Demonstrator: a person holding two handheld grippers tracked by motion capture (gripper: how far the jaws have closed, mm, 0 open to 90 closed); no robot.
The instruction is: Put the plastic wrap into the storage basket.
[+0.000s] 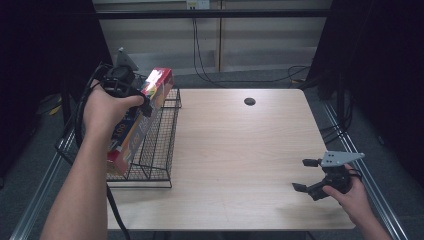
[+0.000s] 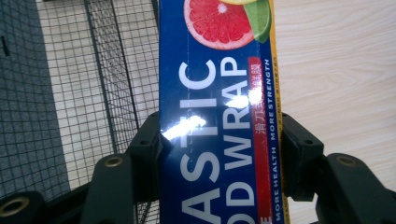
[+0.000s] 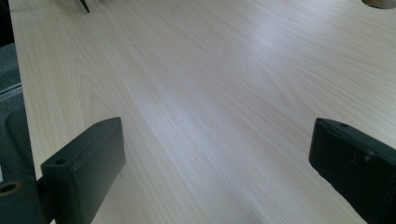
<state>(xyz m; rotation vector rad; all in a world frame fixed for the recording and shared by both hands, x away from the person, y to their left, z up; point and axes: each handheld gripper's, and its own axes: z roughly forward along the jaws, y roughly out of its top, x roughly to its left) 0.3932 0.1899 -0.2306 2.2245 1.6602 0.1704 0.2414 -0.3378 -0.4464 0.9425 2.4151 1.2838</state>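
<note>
Wooden table (image 1: 240,150), left gripper (image 2: 219,140) clamping plastic-wrap box (image 2: 217,116)

Both arms are bare; each black tool (image 1: 309,175) carries a grey three-cornered plate and a trailing black cable

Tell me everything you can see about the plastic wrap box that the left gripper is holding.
The plastic wrap box is a long, narrow carton, glossy like printed cardboard. Its blue face carries white "PLASTIC FOOD WRAP" lettering, a cut grapefruit and lime picture and a yellow edge stripe; the other sides look red. The left gripper is shut on it, one jaw pressing each long side. In the high view it is held tilted over the black wire basket at the table's left edge; whether it touches the basket is unclear.
</note>
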